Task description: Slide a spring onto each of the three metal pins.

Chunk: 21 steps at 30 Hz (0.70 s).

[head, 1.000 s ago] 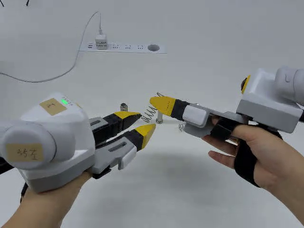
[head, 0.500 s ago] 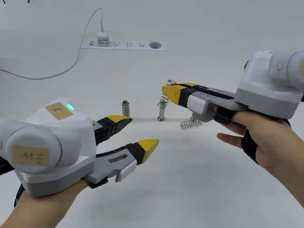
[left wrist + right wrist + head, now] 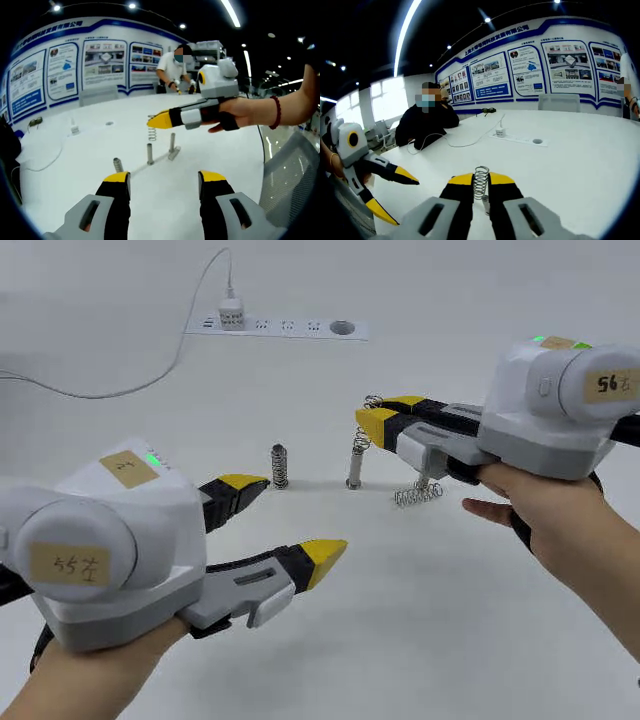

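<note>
R gripper [image 3: 481, 178] is clenching a spring [image 3: 480, 183], holding it just over mid pin [image 3: 354, 472]. L gripper [image 3: 285, 517] is hovering w/ jaws released, near sprung pin [image 3: 280, 466]. Loose spring [image 3: 418, 494] is lying on table [image 3: 420, 620].

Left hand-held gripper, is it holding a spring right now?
No, the left hand-held gripper has its jaws apart with nothing between them, while the right hand-held gripper pinches the spring.
</note>
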Available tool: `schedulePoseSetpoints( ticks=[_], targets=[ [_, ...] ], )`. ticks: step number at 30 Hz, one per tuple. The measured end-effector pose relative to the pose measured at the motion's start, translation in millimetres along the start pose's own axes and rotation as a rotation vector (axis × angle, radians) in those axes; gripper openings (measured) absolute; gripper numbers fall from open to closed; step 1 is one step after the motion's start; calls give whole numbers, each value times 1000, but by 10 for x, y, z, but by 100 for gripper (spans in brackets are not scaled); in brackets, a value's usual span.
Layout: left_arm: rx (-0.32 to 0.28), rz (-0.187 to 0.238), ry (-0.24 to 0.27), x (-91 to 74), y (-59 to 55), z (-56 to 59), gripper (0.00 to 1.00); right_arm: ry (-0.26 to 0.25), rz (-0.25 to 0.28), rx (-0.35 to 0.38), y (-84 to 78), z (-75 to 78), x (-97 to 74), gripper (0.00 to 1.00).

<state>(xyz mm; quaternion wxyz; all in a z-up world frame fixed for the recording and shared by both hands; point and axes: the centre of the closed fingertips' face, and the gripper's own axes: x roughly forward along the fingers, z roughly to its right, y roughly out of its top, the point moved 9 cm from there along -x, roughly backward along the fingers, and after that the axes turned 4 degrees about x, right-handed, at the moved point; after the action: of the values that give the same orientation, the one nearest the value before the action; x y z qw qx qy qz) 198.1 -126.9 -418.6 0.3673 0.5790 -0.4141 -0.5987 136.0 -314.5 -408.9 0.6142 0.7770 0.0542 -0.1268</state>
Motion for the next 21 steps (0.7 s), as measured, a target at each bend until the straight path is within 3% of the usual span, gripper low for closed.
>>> schedulePoseSetpoints(
  ticks=[9,21],
  targets=[
    [-30,1,0,-19,-13,0,65,-11,-21,-20,-87,34,91,11],
    [-37,-15,24,-64,-62,-32,68,-22,-19,-82,-69,22,96,11]
  ],
)
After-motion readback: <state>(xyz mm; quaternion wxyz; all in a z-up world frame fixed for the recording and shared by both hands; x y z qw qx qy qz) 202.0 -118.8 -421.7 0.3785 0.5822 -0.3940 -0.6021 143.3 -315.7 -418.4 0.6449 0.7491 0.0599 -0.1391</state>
